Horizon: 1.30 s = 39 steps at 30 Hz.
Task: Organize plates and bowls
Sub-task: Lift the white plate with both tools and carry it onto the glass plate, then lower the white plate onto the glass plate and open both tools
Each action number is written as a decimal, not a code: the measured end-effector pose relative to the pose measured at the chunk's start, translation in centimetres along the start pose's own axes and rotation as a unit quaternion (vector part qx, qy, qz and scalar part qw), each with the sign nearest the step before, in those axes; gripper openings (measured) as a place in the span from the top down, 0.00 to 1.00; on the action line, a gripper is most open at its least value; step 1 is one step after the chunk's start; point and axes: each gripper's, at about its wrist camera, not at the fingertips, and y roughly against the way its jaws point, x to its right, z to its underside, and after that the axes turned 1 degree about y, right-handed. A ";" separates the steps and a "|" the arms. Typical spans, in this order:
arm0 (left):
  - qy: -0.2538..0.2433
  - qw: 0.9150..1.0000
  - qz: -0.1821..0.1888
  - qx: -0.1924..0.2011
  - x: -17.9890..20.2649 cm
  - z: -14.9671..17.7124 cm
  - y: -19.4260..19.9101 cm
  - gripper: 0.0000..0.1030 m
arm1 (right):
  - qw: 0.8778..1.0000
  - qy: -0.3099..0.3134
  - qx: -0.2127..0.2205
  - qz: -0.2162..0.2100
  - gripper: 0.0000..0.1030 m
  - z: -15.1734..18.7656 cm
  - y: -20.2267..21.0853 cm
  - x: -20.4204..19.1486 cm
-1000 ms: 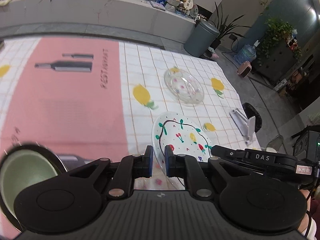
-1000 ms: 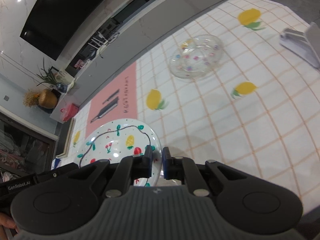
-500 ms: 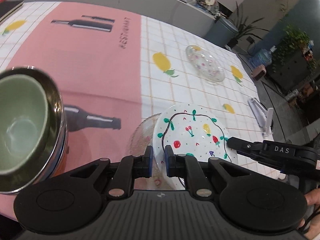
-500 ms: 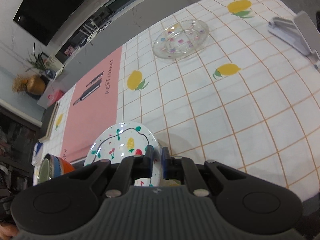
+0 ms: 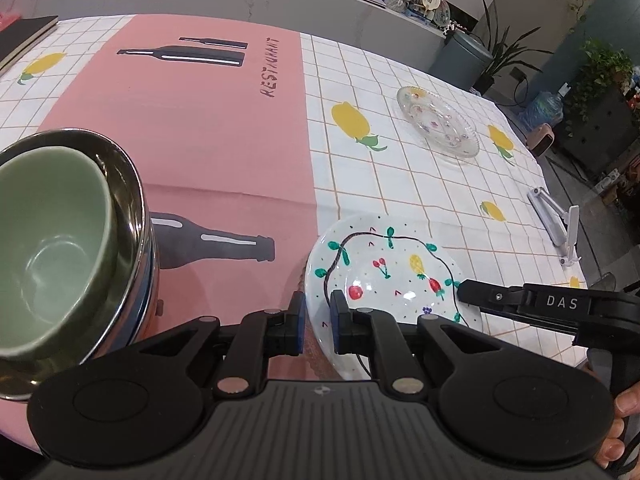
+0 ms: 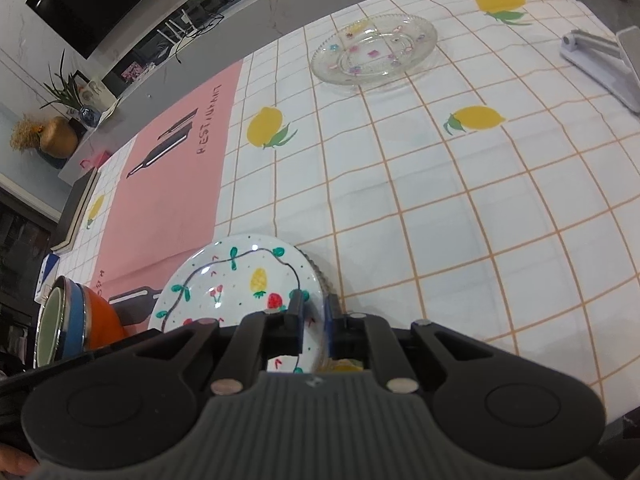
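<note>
A white painted plate [image 5: 392,264] with cherries, a pineapple and a strawberry sits low over the pink part of the tablecloth. My left gripper [image 5: 318,314] is shut on its near left rim. My right gripper [image 6: 313,308] is shut on the opposite rim, and one of its fingers [image 5: 480,294] shows in the left wrist view. The ribbed edge of a clear glass plate [image 6: 325,276] peeks out from under the painted plate [image 6: 240,280]. Whether the two touch I cannot tell. A second clear glass plate [image 5: 438,122] [image 6: 374,50] with small coloured flowers lies farther out.
A stack of bowls [image 6: 72,320] stands just left of the painted plate: a green bowl [image 5: 52,248] inside a steel one, over blue and orange ones. A white folding stand [image 5: 556,224] [image 6: 600,64] lies near the table's right edge. The table's near edge runs close behind both grippers.
Both grippers have come down with the painted plate over the ribbed glass plate. The bowl stack has come into view at the left and grown larger.
</note>
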 end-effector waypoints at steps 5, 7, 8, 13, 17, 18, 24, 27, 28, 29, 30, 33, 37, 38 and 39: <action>-0.024 1.000 -0.010 -0.006 0.5 0.4 -0.5 0.86 | 1.000 0.014 0.011 0.012 0.92 0.2 0.3 -0.4; -0.024 1.000 -0.015 -0.009 0.5 0.5 -0.7 0.86 | 1.000 0.017 0.011 0.012 0.92 0.2 0.2 -0.4; -0.025 0.999 -0.017 -0.011 0.4 0.6 -0.7 0.86 | 1.000 0.021 0.010 0.013 0.92 0.3 0.2 -0.5; -0.029 0.999 -0.021 -0.015 0.5 0.8 -1.1 0.86 | 0.997 0.060 0.018 0.041 0.92 0.7 0.0 -1.6; -0.031 0.999 -0.023 -0.011 0.5 0.9 -1.2 0.86 | 0.997 0.056 0.018 0.040 0.92 0.6 0.0 -1.5; -0.031 0.999 -0.022 -0.010 0.5 0.9 -1.2 0.86 | 0.998 0.055 0.018 0.039 0.92 0.6 0.0 -1.4; -0.022 1.000 -0.020 -0.005 0.2 0.8 -1.2 0.86 | 0.997 0.060 0.021 0.040 0.89 0.7 -0.1 -1.6; -0.020 1.000 -0.020 -0.005 0.2 0.8 -1.2 0.86 | 0.997 0.065 0.023 0.038 0.87 0.8 -0.2 -1.8; -0.020 1.000 -0.020 -0.005 0.2 0.8 -1.2 0.86 | 0.997 0.066 0.023 0.037 0.86 0.8 -0.2 -1.8; -0.018 1.000 -0.020 -0.005 0.1 0.8 -1.2 0.86 | 0.997 0.065 0.024 0.036 0.85 0.8 -0.2 -1.8; -0.017 1.000 -0.019 -0.005 0.1 0.8 -1.2 0.86 | 0.997 0.065 0.024 0.036 0.82 0.8 -0.2 -1.8; -0.012 1.000 -0.017 -0.006 0.0 0.8 -1.2 0.86 | 0.997 0.061 0.022 0.038 0.81 0.8 -0.4 -1.7; -0.008 1.000 -0.019 -0.008 -0.1 0.8 -1.3 0.86 | 0.998 0.055 0.027 0.034 0.81 0.7 -0.2 -1.6; -0.008 1.000 -0.020 -0.006 -0.1 0.8 -1.3 0.86 | 0.998 0.055 0.027 0.034 0.81 0.7 -0.2 -1.6; -0.009 1.000 -0.022 -0.003 0.0 0.8 -1.2 0.86 | 0.998 0.050 0.031 0.030 0.81 0.6 0.0 -1.4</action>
